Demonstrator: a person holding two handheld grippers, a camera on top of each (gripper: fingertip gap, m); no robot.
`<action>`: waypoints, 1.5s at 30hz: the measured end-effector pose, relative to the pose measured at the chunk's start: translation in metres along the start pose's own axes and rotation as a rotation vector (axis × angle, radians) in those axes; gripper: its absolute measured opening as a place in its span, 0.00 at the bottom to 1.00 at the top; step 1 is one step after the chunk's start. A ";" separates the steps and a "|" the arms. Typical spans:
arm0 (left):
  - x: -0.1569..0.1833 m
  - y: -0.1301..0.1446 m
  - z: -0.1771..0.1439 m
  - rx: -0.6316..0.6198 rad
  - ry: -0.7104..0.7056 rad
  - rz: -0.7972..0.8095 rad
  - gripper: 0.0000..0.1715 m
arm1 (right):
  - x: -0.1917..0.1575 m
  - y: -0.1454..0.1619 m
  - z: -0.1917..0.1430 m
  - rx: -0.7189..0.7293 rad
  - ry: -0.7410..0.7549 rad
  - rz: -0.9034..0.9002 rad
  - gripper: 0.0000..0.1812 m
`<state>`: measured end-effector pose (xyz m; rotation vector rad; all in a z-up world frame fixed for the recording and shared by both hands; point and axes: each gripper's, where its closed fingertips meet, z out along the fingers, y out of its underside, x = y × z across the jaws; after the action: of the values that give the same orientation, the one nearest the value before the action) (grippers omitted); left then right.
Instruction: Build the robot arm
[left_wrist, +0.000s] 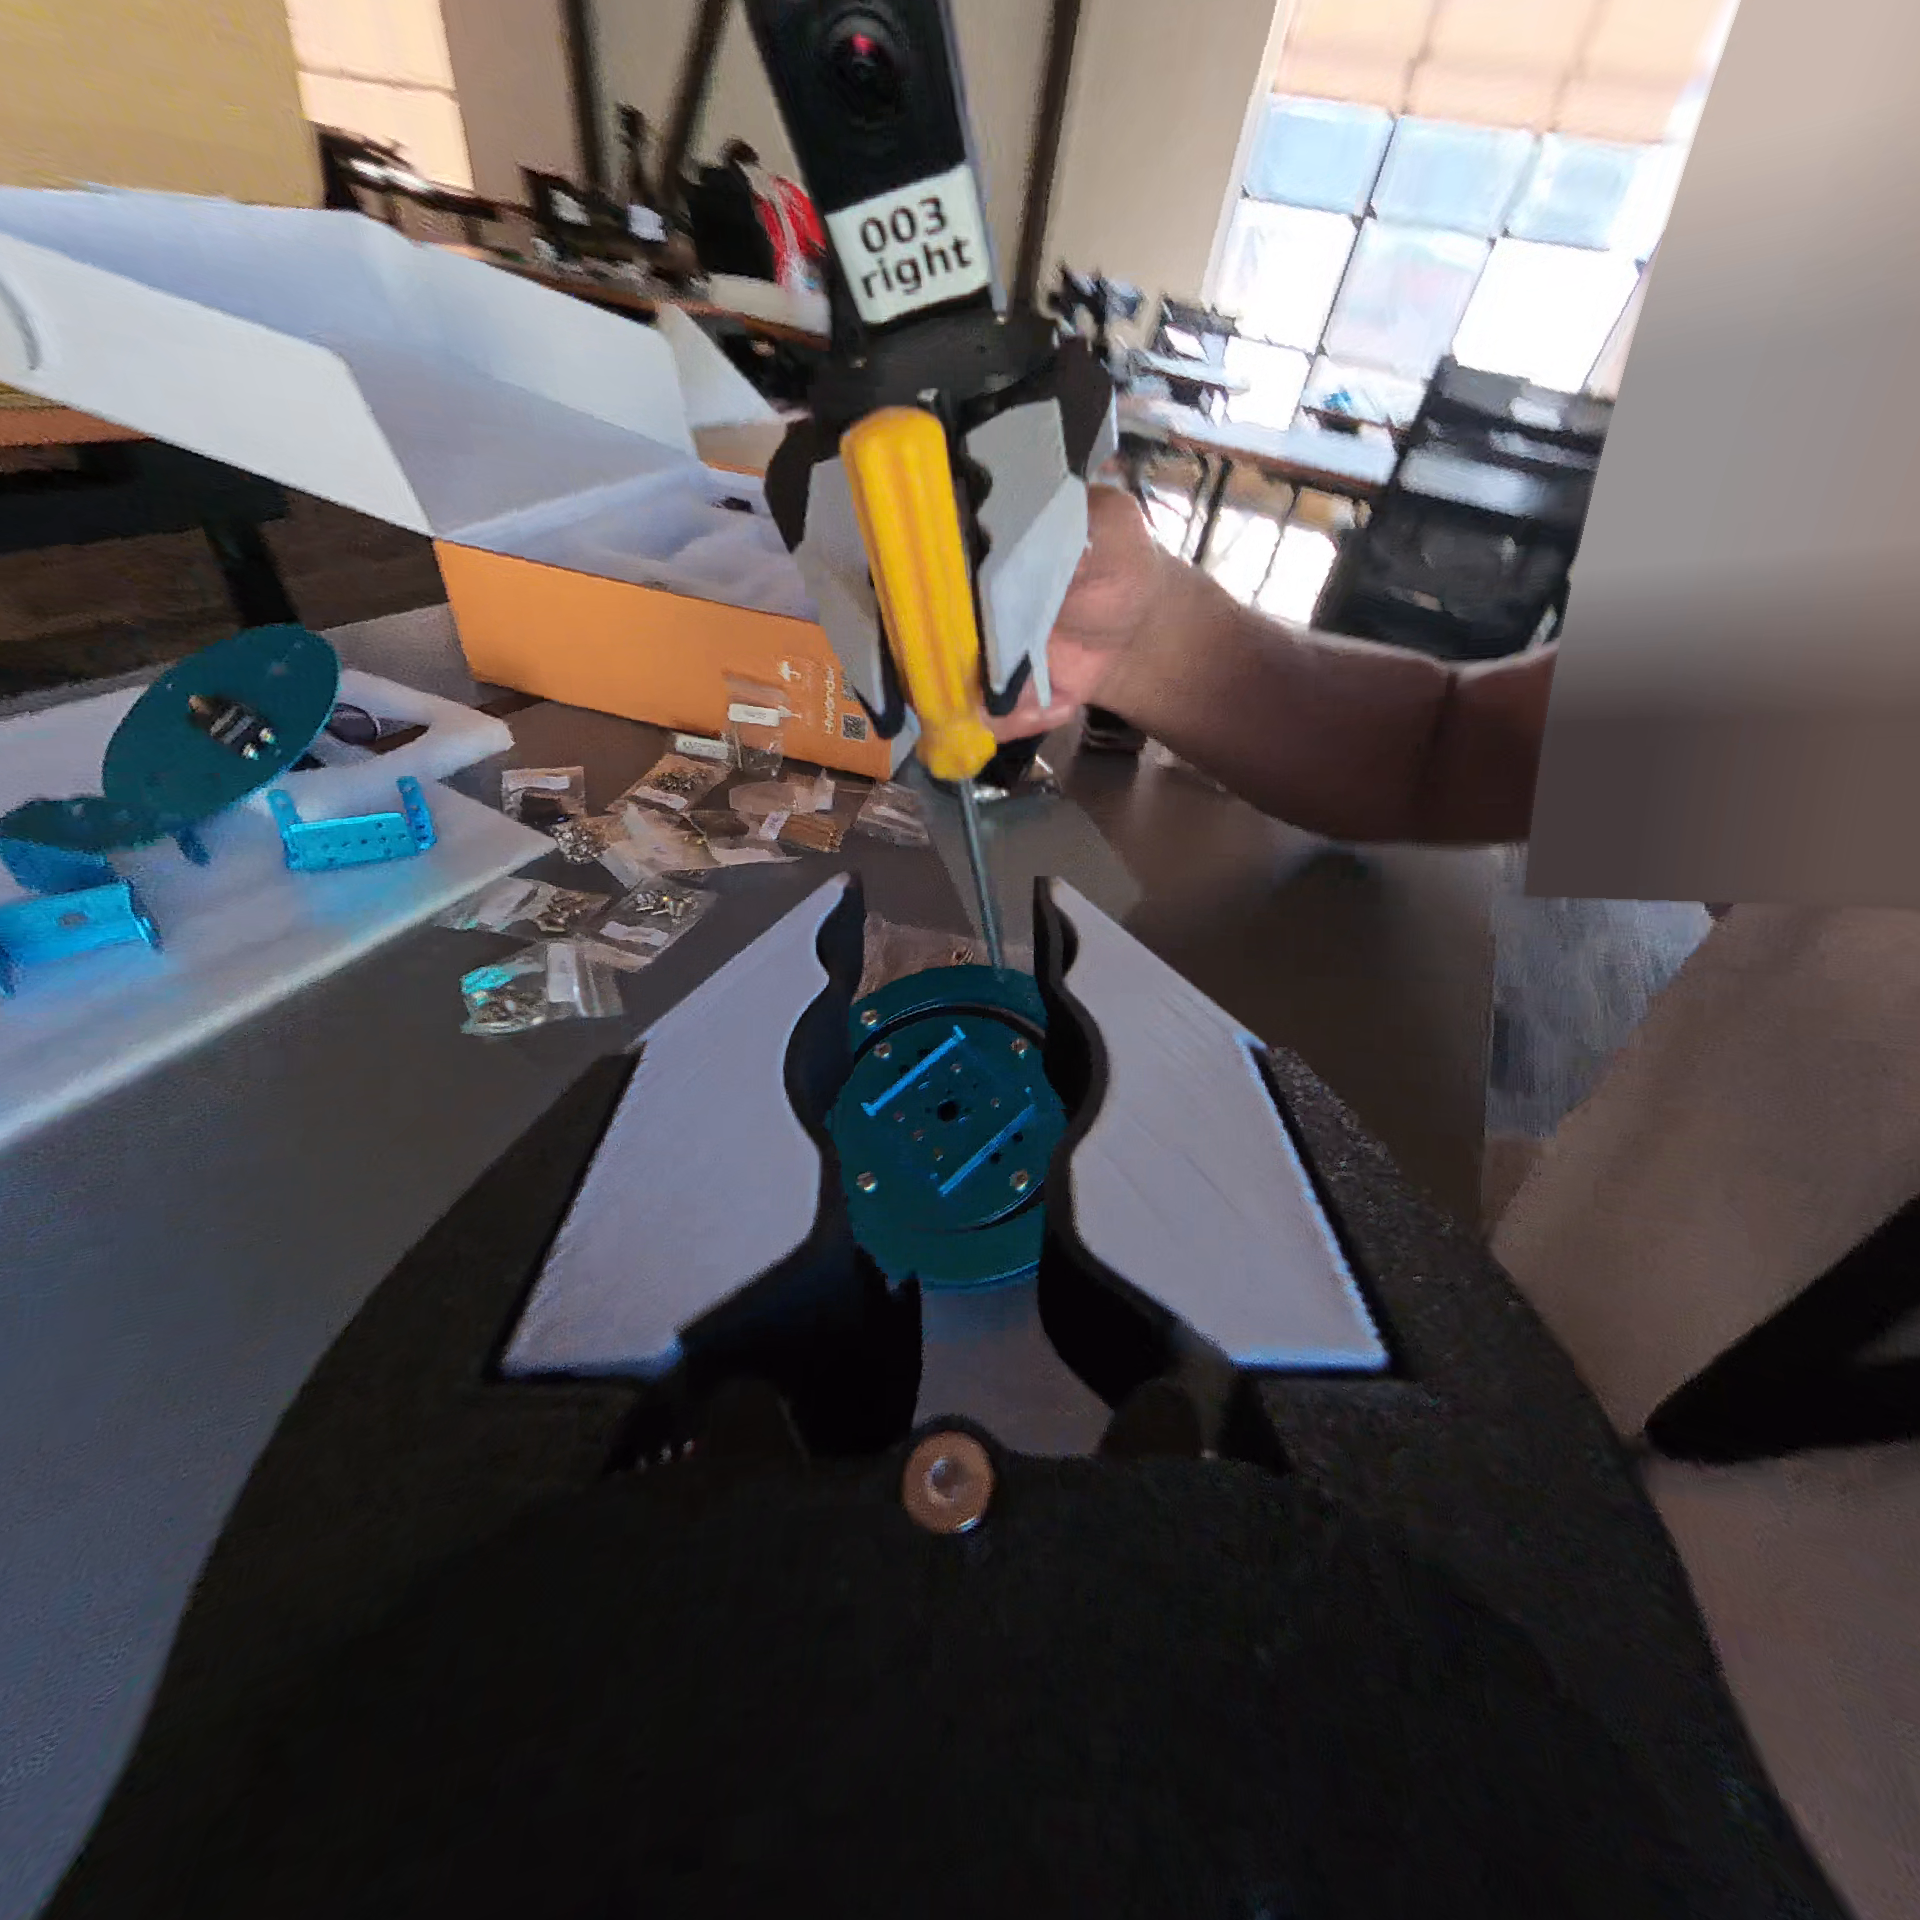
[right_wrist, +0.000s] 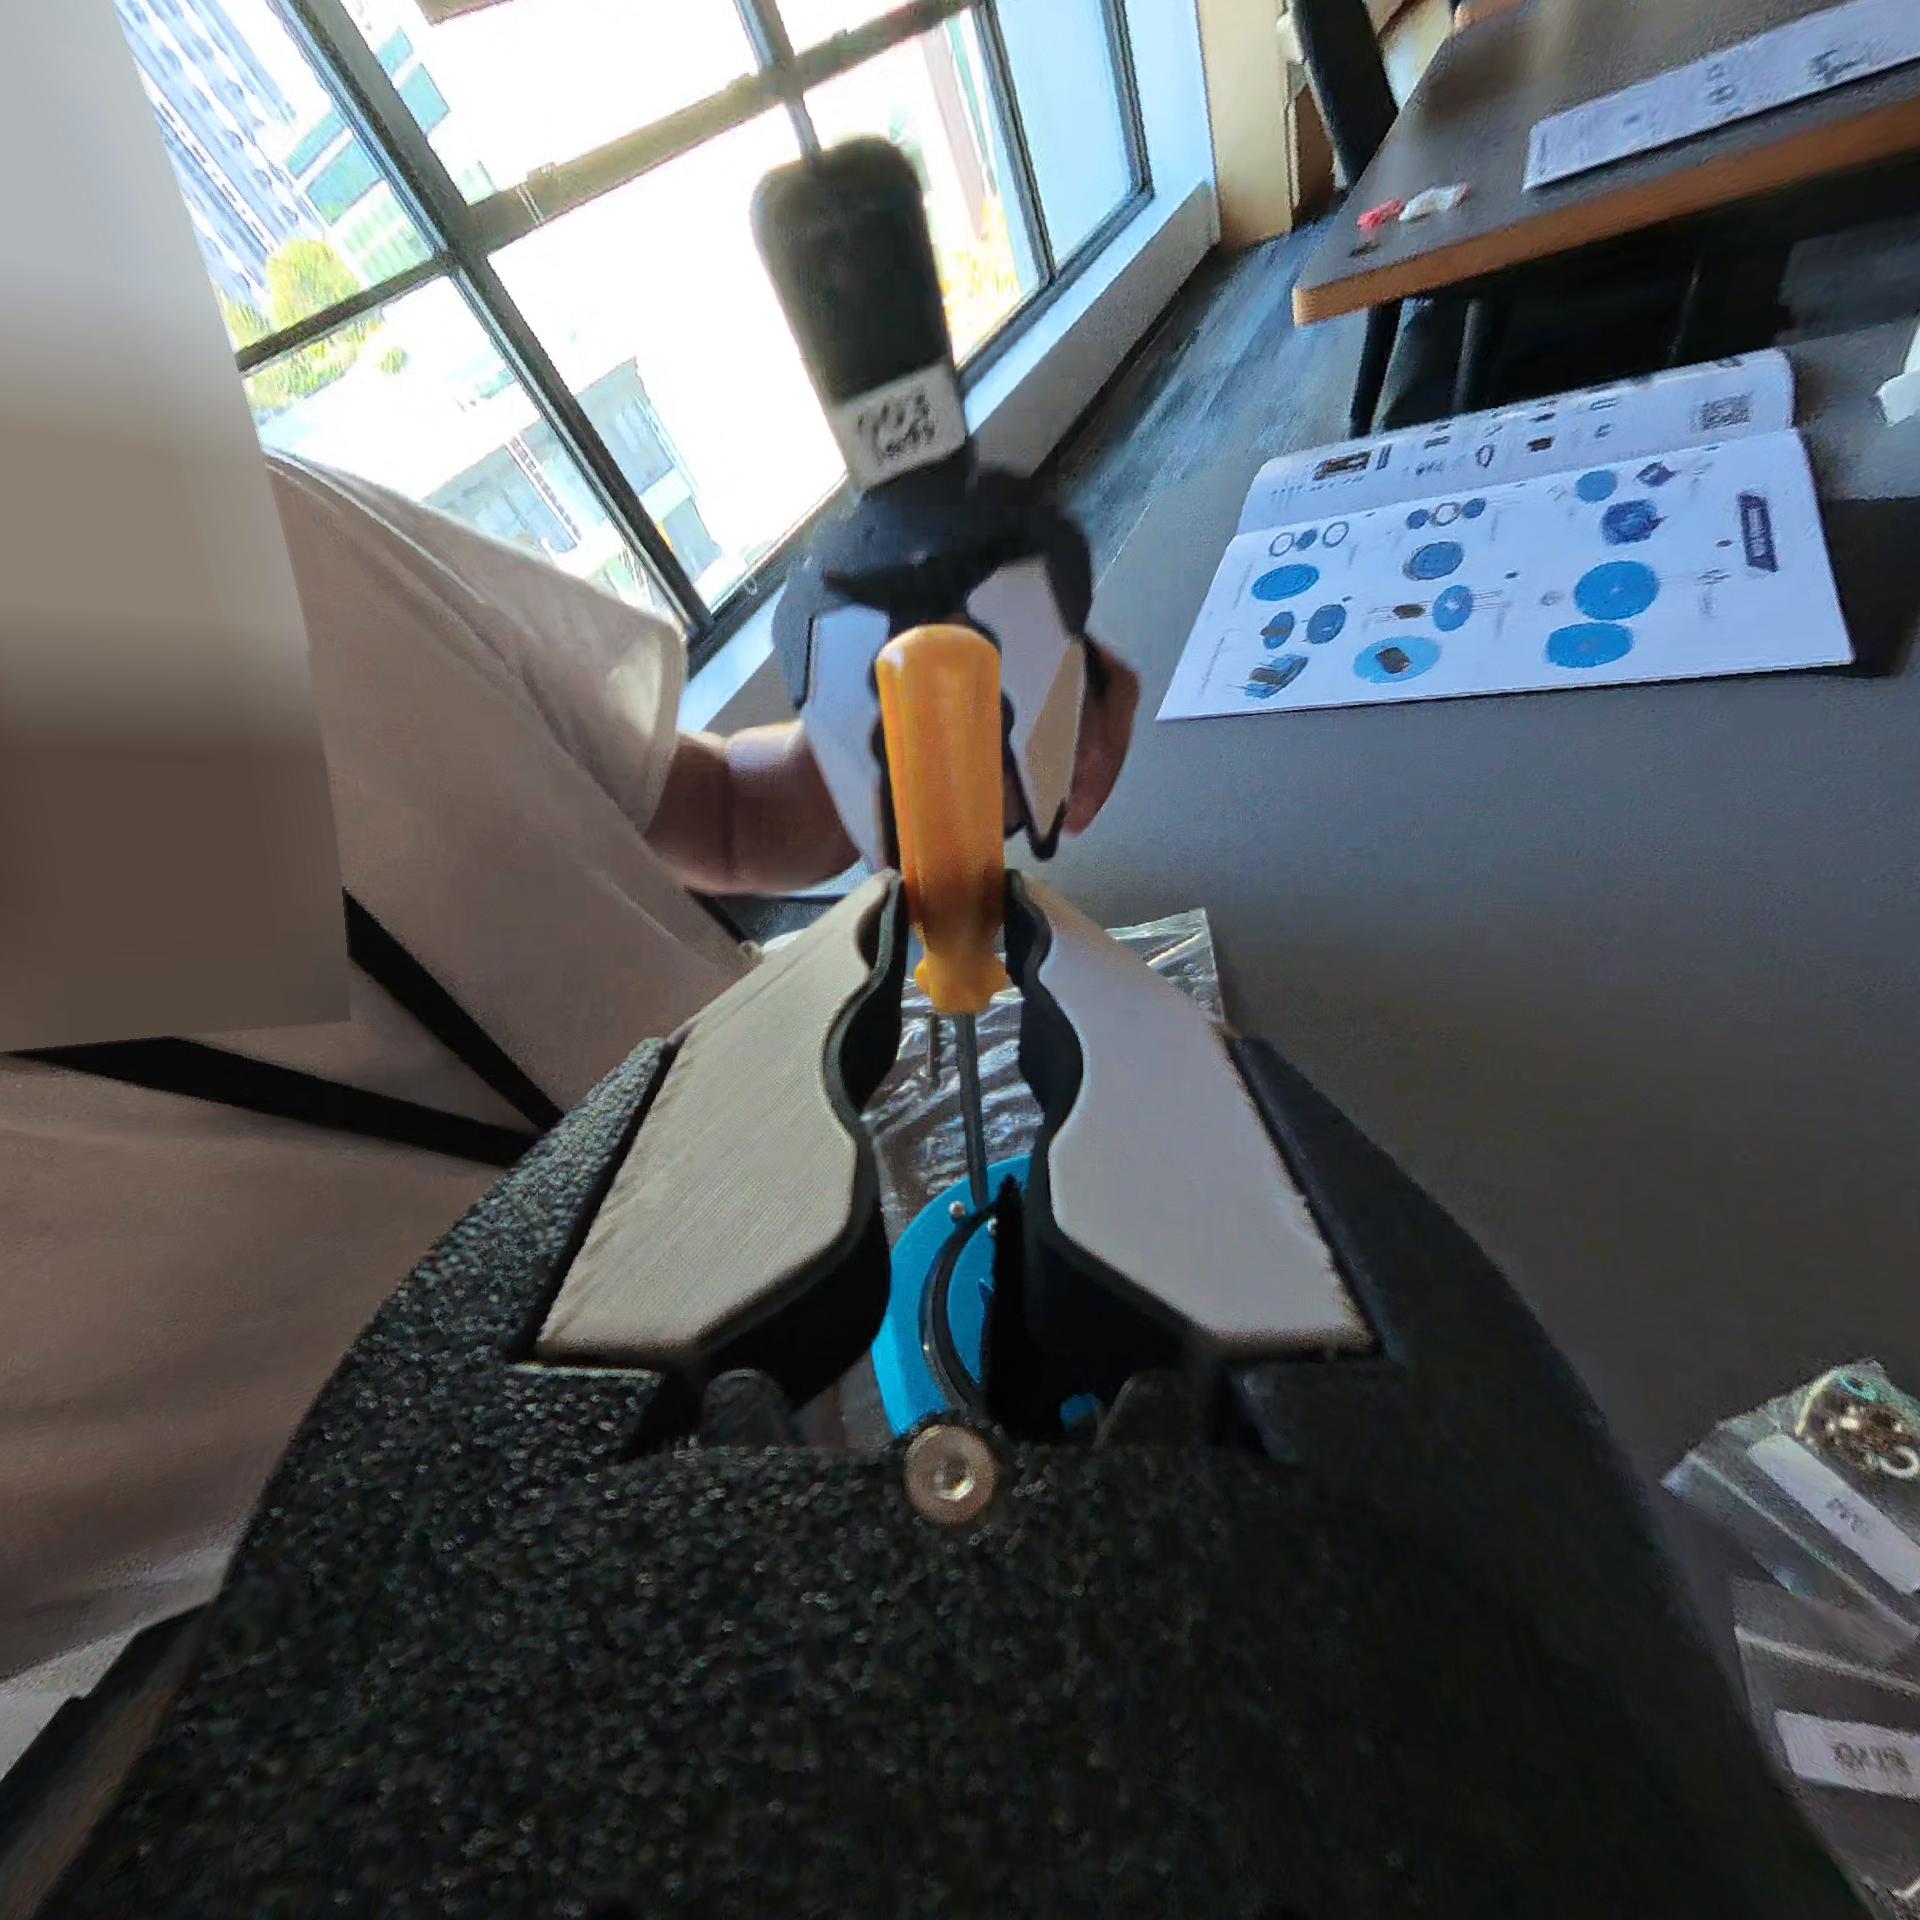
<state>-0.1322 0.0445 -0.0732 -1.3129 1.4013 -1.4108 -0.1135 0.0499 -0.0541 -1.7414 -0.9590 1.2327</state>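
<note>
My left gripper (left_wrist: 948, 899) is shut on a round blue disc assembly (left_wrist: 948, 1127) with a square bracket and small screws on its face, held over the dark table (left_wrist: 1299, 987). My right gripper (right_wrist: 952, 894) is shut on a yellow-handled screwdriver (right_wrist: 943, 800). The screwdriver points down, and its thin shaft meets the rim of the disc (right_wrist: 914, 1278). In the left wrist view the right gripper (left_wrist: 951, 717) comes from above with the screwdriver (left_wrist: 914, 582). Its tip rests at the disc's far edge.
An open orange and white box (left_wrist: 623, 644) stands behind. A white foam sheet (left_wrist: 447, 800) carries blue brackets and discs. Several small bags of screws (left_wrist: 665, 821) lie between them. An open instruction booklet (right_wrist: 1507, 582) lies to the right, more bags (right_wrist: 1818, 1558) nearer. A person's forearm (left_wrist: 1299, 707) reaches in. My two grippers' fingertips are within a few centimetres of each other.
</note>
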 end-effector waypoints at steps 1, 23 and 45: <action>0.004 0.006 0.006 0.031 -0.028 -0.029 0.19 | 0.002 0.004 -0.002 0.021 0.001 0.005 0.09; 0.027 0.027 0.061 0.086 -0.222 -0.107 0.18 | -0.008 0.054 -0.031 0.023 0.081 0.018 0.09; 0.020 0.049 0.094 -0.055 -0.292 0.013 0.05 | -0.012 0.060 -0.024 -0.025 0.139 -0.064 0.09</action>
<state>-0.0527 -0.0019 -0.1293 -1.4752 1.2563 -1.1256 -0.0853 0.0109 -0.0981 -1.7766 -0.9441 1.0493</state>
